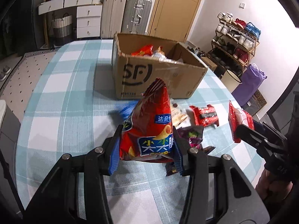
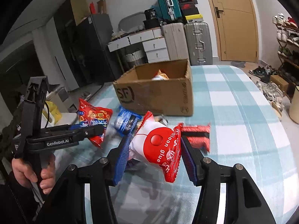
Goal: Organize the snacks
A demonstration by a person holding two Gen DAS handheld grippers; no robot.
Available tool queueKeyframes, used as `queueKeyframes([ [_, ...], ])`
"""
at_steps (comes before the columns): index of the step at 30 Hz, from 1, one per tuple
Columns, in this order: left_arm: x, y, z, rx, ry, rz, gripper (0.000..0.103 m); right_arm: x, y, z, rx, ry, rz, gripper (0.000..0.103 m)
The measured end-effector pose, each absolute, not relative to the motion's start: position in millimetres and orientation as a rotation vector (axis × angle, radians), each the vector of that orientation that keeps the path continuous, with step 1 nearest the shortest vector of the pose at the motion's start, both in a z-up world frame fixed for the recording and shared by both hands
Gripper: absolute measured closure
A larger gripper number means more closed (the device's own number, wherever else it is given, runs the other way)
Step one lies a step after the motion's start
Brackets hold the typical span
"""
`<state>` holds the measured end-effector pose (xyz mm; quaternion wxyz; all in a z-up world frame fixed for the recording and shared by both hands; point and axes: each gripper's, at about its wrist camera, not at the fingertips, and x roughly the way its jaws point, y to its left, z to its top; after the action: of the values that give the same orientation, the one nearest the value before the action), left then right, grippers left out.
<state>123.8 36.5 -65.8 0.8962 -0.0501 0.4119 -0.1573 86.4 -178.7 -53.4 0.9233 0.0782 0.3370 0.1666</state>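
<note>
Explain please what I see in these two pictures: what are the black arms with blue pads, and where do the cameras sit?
No robot: a person holds two tools, each with its own camera looking along its fingers. In the left camera's picture, the left hand-held gripper pinches a red chip bag. In the right camera's picture, the right hand-held gripper pinches a red and white packet. Ahead, on the checked tablecloth, stands a cardboard box containing snacks. A blue packet lies loose before it.

A home room: suitcases (image 1: 137, 13) and a drawer unit (image 1: 87, 21) at upper left, a full shoe rack (image 1: 236, 37) at right, a wooden door (image 1: 175, 7).
</note>
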Motion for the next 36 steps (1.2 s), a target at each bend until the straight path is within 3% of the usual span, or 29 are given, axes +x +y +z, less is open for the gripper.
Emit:
queueKeyframes([
  [22,167.1,15.6,6.1,-0.068,0.79,-0.372,0.061,134.7,-166.1,5.8,0.123,0.619,0.394,0.049],
  [23,170.2,14.4,8.8,-0.064,0.789,-0.372,0.062,138.1,-165.9,8.3,0.122,0.616,0.396,0.049],
  [24,173.8,12.6,11.4,-0.063,0.787,-0.376,0.074,141.1,-165.3,10.6,0.121,0.613,0.396,0.049],
  [27,186.3,7.7,14.5,-0.054,0.782,-0.36,0.076,151.6,-164.5,17.4,0.118,0.61,0.402,0.049],
  [30,196.7,2.7,7.0,-0.051,0.809,-0.41,0.089,162.1,-165.4,15.3,0.127,0.619,0.409,0.049],
  [36,197.9,31.3,-10.9,-0.118,0.854,-0.385,0.089,174.7,-163.6,-4.7,0.138,0.664,0.415,0.049],
])
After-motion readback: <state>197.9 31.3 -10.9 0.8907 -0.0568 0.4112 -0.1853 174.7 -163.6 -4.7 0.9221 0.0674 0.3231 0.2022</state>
